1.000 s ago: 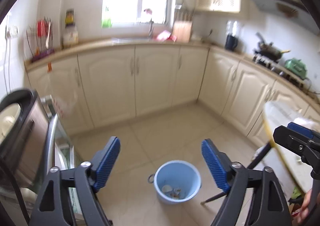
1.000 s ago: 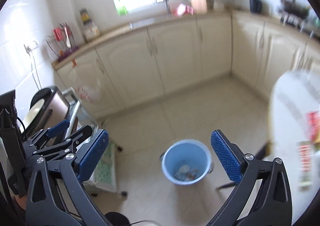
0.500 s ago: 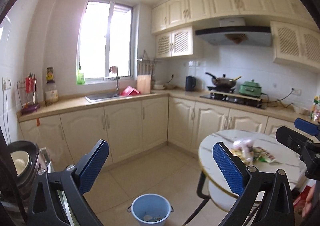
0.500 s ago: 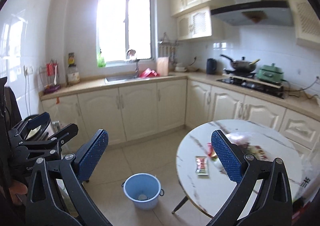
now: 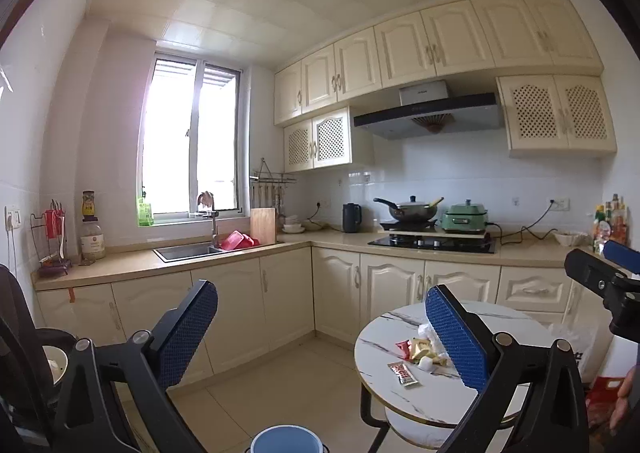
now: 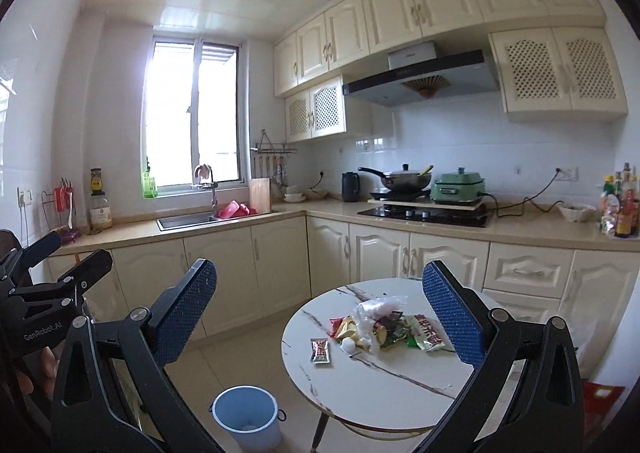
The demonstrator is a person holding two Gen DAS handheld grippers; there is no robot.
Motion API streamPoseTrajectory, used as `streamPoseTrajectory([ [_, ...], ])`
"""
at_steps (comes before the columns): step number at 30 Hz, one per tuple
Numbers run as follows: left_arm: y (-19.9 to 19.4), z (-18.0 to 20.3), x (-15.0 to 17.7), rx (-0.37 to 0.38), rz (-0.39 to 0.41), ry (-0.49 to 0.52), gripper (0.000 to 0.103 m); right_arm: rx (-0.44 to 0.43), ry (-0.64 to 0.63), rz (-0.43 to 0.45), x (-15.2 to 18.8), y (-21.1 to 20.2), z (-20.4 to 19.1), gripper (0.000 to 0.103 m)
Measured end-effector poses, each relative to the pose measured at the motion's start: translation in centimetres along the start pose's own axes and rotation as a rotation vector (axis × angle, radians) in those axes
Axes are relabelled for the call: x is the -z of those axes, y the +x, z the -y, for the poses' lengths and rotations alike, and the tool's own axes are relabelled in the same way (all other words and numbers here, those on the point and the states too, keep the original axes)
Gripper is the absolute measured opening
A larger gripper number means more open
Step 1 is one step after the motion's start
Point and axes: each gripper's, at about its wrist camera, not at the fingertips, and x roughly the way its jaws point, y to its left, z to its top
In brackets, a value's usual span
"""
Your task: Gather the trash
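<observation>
I've got the round white marble-look surface (image 6: 400, 373) ahead w/ the light-blue plastic bucket (image 6: 245, 415) on the floor just beside it, handy for drops. The heap of crumpled snack wrappers & clear plastic (image 6: 380, 327) sits mid-surface, untouched. Left gripper (image 5: 320, 337) & right gripper (image 6: 320, 319): jaws spread wide, nothing between them (left's just opened further), prob. readying for a pick.

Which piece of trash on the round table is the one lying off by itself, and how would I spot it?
Find the round white marble-look table in front of the stove-side cabinets. Most wrappers sit in one heap near its middle. The lone one is a small flat red-and-white sachet lying apart, on the heap's side nearer the blue bucket.
</observation>
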Motion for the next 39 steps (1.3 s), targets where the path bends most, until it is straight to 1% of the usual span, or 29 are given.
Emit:
streamPoseTrajectory([
  [1,-0.9,0.0,0.3,0.008,0.001,0.000,0.102,0.009,0.002,0.005,-0.1,-0.3,0.1,0.103],
  [7,-0.2,-2.4,1.0,0.020,-0.012,0.009,0.102,0.022,0.009,0.018,-0.2,-1.1,0.9,0.103],
  [8,0.8,-2.8,0.6,0.021,-0.014,0.009,0.102,0.021,0.011,0.015,-0.2,-1.0,1.0,0.103],
  [9,0.4,-3.0,0.8,0.020,-0.016,0.009,0.102,0.020,0.012,0.012,-0.1,-0.9,1.0,0.103],
  [11,1.6,-3.3,0.2,0.018,-0.021,0.011,0.102,0.020,0.012,0.005,0.2,-0.8,1.0,0.103],
  [12,1.3,-3.6,0.4,0.018,-0.022,0.010,0.102,0.020,0.013,0.001,0.2,-0.7,0.9,0.103],
  [13,1.9,-3.7,0.0,0.018,-0.023,0.009,0.102,0.019,0.014,-0.001,0.4,-0.6,1.0,0.103],
  [16,2.5,-3.7,-0.8,0.017,-0.028,0.011,0.102,0.019,0.016,-0.010,0.6,-0.4,1.1,0.103],
  [18,3.6,-3.4,-1.7,0.015,-0.031,0.009,0.102,0.019,0.016,-0.012,0.6,-0.3,1.0,0.103],
  [19,3.5,-3.6,-1.6,0.016,-0.033,0.009,0.102,0.019,0.017,-0.016,0.8,-0.4,1.0,0.103],
  [20,4.4,-3.0,-2.5,0.015,-0.036,0.009,0.102,0.019,0.016,-0.018,0.8,-0.3,1.0,0.103],
  [22,4.8,-2.9,-2.7,0.017,-0.039,0.010,0.102,0.020,0.017,-0.022,1.0,-0.3,1.2,0.103],
  [24,6.2,-1.7,-4.0,0.016,-0.043,0.010,0.102,0.021,0.020,-0.025,1.0,-0.2,1.3,0.103],
  [26,6.7,-1.4,-4.3,0.016,-0.046,0.012,0.102,0.022,0.023,-0.029,1.1,-0.1,1.4,0.103],
  [31,7.6,-1.2,-4.9,0.017,-0.050,0.012,0.102,0.023,0.025,-0.036,1.1,0.2,1.6,0.103],
  [39,8.7,-1.0,-4.7,0.019,-0.060,0.016,0.102,0.037,0.030,-0.051,1.5,0.8,1.8,0.103],
])
